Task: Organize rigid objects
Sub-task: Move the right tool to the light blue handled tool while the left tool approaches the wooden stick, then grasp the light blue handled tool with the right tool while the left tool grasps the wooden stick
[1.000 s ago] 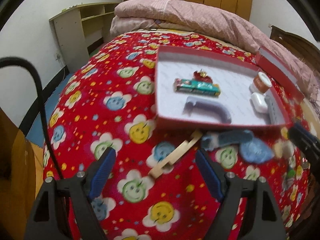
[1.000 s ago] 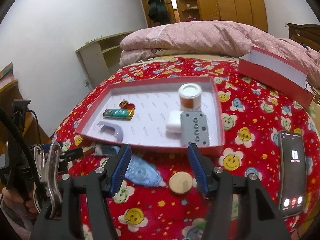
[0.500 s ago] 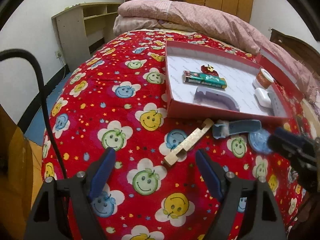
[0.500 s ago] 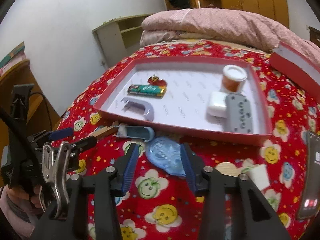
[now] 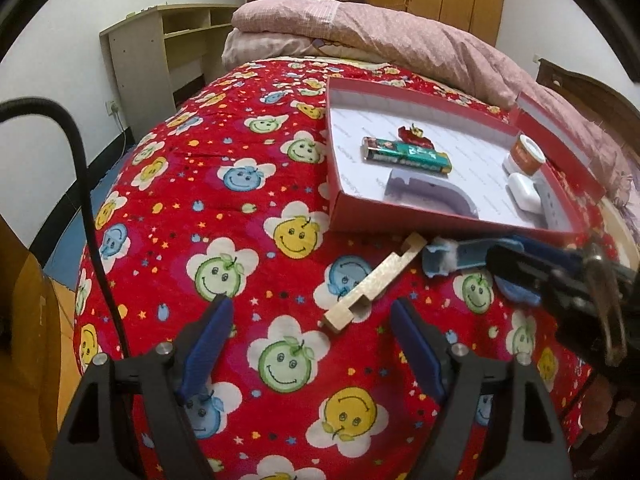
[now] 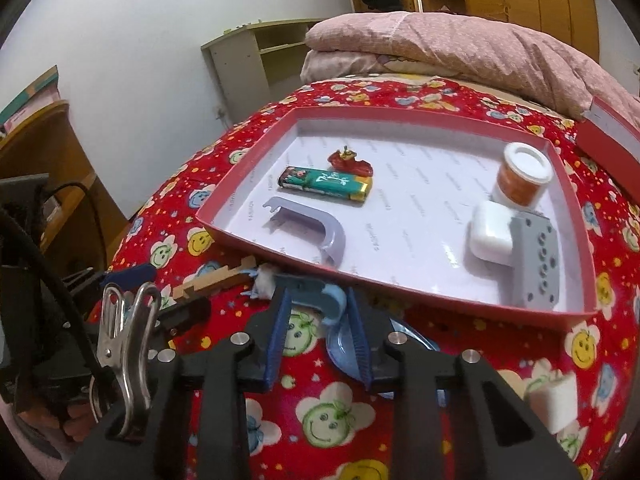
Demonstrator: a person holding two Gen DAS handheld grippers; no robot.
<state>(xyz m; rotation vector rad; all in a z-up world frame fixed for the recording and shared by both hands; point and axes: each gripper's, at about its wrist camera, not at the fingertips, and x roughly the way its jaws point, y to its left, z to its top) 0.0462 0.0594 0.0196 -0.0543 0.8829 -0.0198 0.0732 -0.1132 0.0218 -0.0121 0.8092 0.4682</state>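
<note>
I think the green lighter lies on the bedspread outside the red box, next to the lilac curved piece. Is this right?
Not quite. The green lighter lies inside the red box, on its white floor, next to the lilac curved piece. The right wrist view shows it.

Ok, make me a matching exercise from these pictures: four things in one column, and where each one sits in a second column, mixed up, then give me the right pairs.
Things:
1. green lighter
2. wooden strip
3. orange jar
4. blue handled piece

Places:
A. on the bedspread, just outside the red tray's near wall, no gripper around it
B. between the pads of the right hand-held gripper, whose jaws are closing
C. in the tray, beside the small red figure
D. in the tray's far right corner, behind the white case

Pairs: 1-C, 2-A, 3-D, 4-B
</note>
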